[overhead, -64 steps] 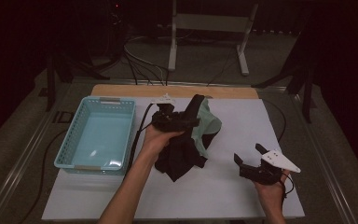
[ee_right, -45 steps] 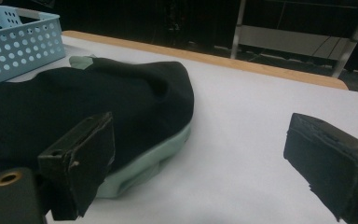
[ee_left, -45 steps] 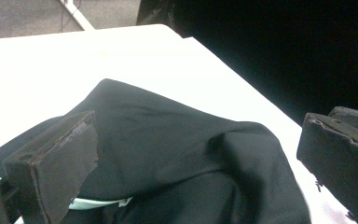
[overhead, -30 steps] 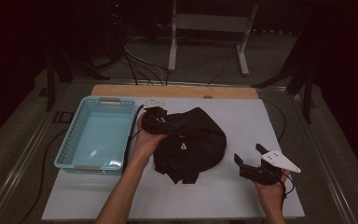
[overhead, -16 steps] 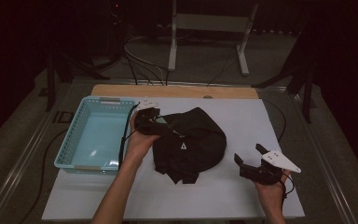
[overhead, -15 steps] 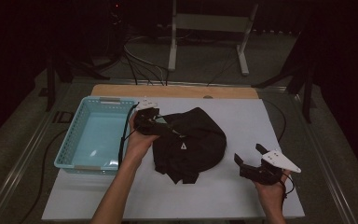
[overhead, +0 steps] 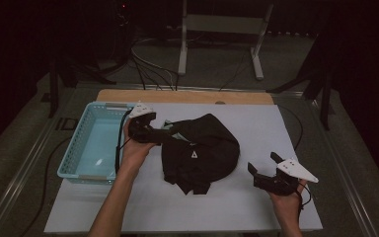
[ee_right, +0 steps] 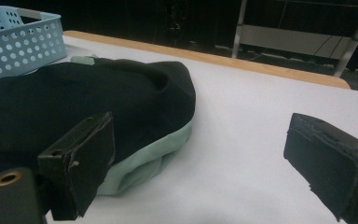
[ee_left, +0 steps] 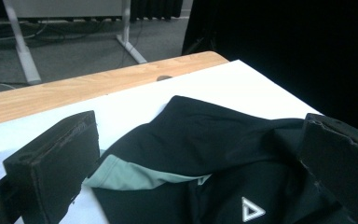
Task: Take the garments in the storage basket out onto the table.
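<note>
1. A black garment [overhead: 200, 153] with pale green trim is seen crumpled in a heap near the middle of the white table [overhead: 276, 123].
2. A small white triangle mark is shown on the garment's black cloth in the high view and in the left gripper view.
3. The left gripper [overhead: 170, 136] is held at the garment's left edge, just beside the blue basket [overhead: 86, 148].
4. In the left gripper view its jaws are seen spread wide, with the cloth lying between and beyond them; nothing is clamped.
5. The right gripper [overhead: 264, 167] is held low near the table's front right corner, apart from the garment.
6. Its jaws are likewise seen wide apart in the right gripper view, and nothing is held between them; the garment lies ahead, behind the left-hand jaw.
7. The basket is set on the table's left side, and its inside is seen bare.
</note>
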The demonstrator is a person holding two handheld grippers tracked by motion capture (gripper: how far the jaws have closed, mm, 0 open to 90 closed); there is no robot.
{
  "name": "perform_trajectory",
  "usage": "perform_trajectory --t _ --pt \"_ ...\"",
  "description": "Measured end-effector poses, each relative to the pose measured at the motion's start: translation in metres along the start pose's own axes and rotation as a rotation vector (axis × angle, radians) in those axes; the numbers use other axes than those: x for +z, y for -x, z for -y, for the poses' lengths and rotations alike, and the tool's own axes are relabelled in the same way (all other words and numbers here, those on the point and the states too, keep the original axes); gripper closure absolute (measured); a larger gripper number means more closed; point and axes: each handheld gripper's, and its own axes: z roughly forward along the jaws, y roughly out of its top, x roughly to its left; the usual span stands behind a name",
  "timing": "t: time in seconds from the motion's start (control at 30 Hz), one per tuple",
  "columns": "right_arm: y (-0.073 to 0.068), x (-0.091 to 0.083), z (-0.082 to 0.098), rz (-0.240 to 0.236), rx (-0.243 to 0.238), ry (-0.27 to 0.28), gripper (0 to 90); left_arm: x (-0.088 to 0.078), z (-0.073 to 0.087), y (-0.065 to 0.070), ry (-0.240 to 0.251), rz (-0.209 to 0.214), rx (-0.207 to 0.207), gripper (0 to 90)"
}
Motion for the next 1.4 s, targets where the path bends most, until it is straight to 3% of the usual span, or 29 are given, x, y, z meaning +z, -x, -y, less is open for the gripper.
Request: perform_trajectory --t 0.33,0.63,0.77,1.1,1.4 --pt "0.0 0.0 0.0 0.0 0.001 0.001 8.6 -0.021 0.008 -0.01 0.026 -0.029 0.022 0.0" --pt "0.0 0.0 0.0 0.0 0.003 0.0 8.6 -0.052 0.02 -0.019 0.07 -0.092 0.053 0.0" --pt "0.0 -0.001 0.0 0.0 0.005 0.002 8.5 -0.066 0.032 -0.022 0.105 -0.116 0.047 0.0" --pt "0.0 -0.001 0.0 -0.001 0.006 0.005 8.5 -0.092 0.057 -0.035 0.137 -0.181 0.025 0.0" --pt "0.001 -0.001 0.0 -0.005 0.009 0.009 8.5 -0.116 0.064 -0.046 0.164 -0.222 0.036 0.0"
